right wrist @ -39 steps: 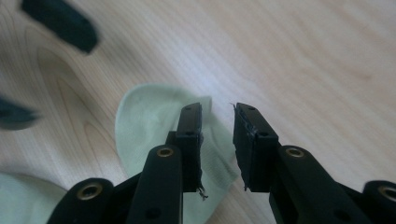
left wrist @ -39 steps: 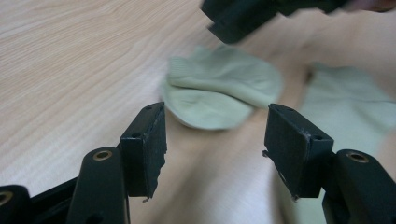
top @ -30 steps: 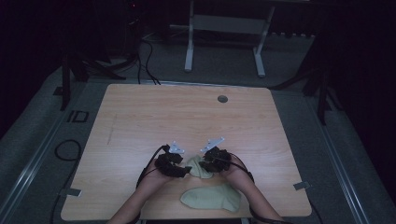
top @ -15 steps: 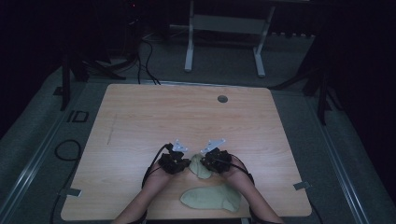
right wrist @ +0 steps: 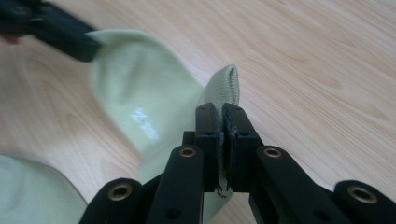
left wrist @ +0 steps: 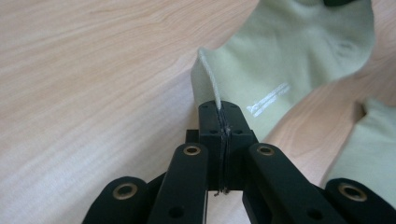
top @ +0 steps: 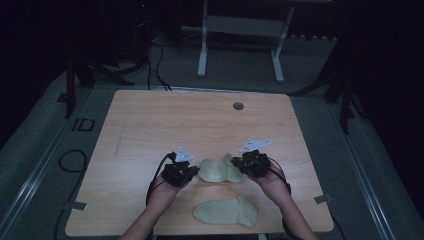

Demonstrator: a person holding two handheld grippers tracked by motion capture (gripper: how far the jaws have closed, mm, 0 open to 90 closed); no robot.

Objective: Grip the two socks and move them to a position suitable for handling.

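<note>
**On the lower middle of the table: one sock held at both ends, one sock lying flat**

At the lower centre of the high view, a pale green sock (top: 218, 169) spans the gap between the two grippers, raised off the wooden table (top: 150, 125).

Left gripper (top: 192, 172): jaws clenched on one edge of the raised sock; in the left gripper view the fabric edge (left wrist: 215, 95) is pinched between the black jaws.

Right gripper (top: 241, 164): jaws clenched on the other end; in the right gripper view a ribbed fold (right wrist: 227, 86) stands up from the pinch.

Second sock (top: 226, 212): same colour, lying flat near the bottom edge of the table, just below the raised one.

Round hole (top: 238, 106): upper centre of the tabletop, well apart from the socks.
</note>
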